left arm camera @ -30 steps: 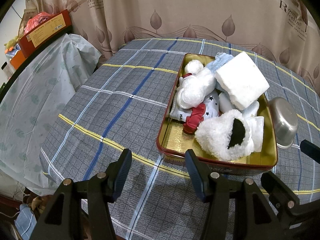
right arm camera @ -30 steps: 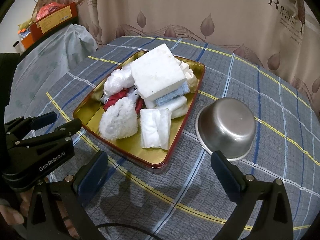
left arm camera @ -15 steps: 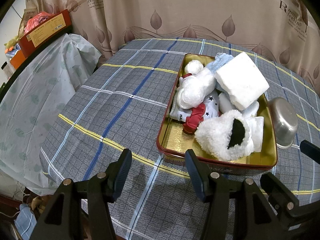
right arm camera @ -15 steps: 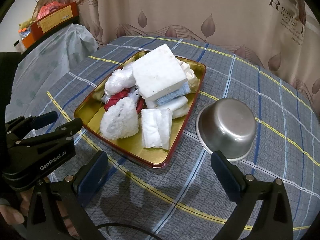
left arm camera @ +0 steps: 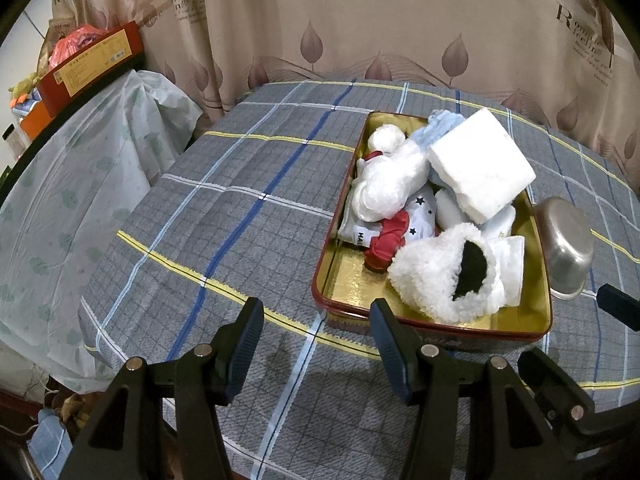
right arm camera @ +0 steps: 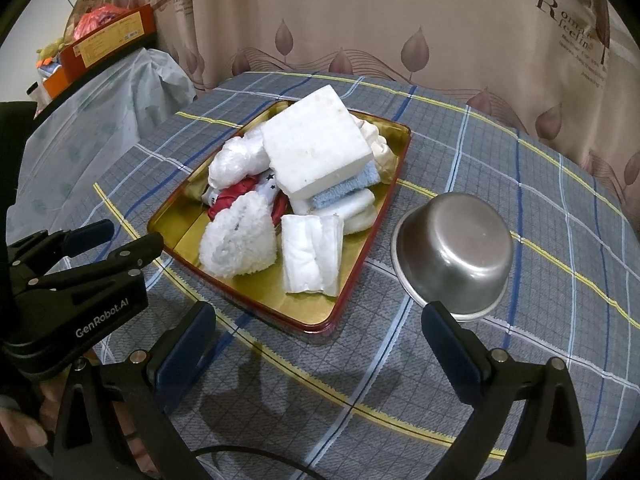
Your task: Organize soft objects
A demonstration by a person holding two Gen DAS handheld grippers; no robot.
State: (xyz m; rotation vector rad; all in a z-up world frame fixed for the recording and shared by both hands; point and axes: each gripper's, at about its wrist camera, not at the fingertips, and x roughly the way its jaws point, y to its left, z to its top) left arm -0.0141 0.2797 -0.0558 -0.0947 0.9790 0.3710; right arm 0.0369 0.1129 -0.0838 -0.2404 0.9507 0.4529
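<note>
Left wrist view shows your left gripper [left arm camera: 316, 322] spread wide and empty, low over the plaid tablecloth [left arm camera: 224, 208], just short of the tin tray [left arm camera: 332, 280], a sensible spot for reaching in. The soft objects are heaped in that tray: fluffy slipper [left arm camera: 436, 276] nearest, white foam block [left arm camera: 480, 168] on top. Your right gripper [right arm camera: 320, 334] also gapes wide with nothing in it, aimed between the tray and the upturned steel bowl [right arm camera: 456, 244] beside it.
</note>
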